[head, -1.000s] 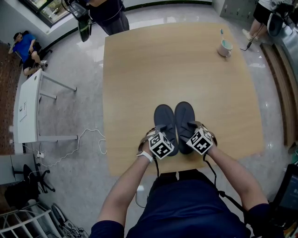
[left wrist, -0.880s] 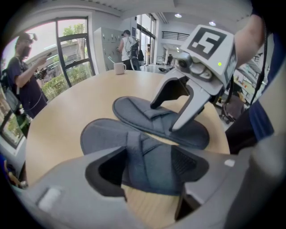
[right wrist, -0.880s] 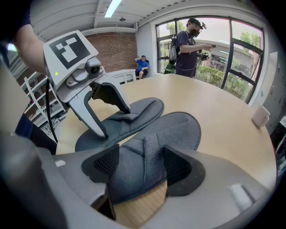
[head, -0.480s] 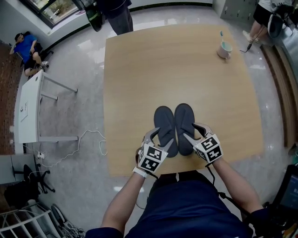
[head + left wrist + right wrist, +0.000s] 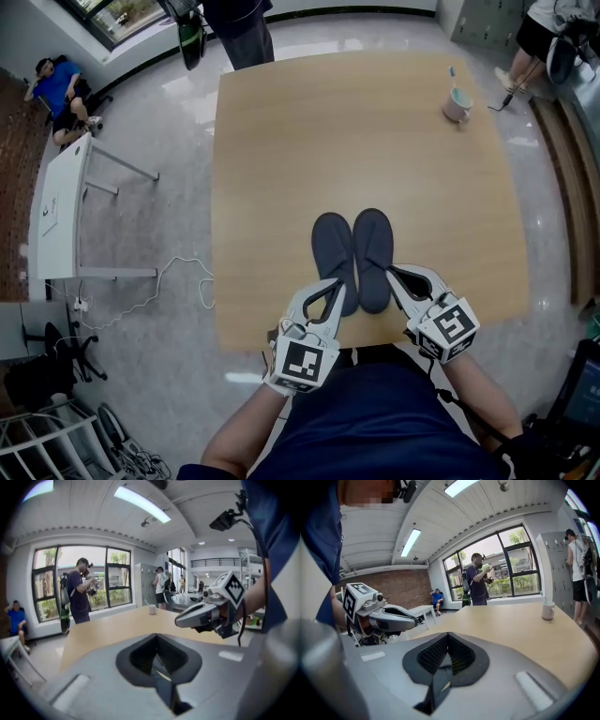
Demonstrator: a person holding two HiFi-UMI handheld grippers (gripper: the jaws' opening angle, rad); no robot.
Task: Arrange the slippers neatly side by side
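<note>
Since a second ago the left hand-held gripper (image 5: 333,289) and right hand-held gripper (image 5: 394,274) lifted off the slippers (image 5: 372,246) toward the lower frame; jaws just closed tight, both empty.

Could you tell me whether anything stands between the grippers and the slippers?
Nothing visible does. The left gripper and right gripper, jaws just closed on nothing, hang by the near ends of the slippers.

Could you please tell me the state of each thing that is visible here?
Left slipper: flat on the table, close beside the other.
Right slipper: flat, strap up, toe pointing away.
Left gripper: just closed, shut, nothing between the jaws.
Right gripper: just closed, shut, empty.
Mug: upright, toothbrush inside.
</note>
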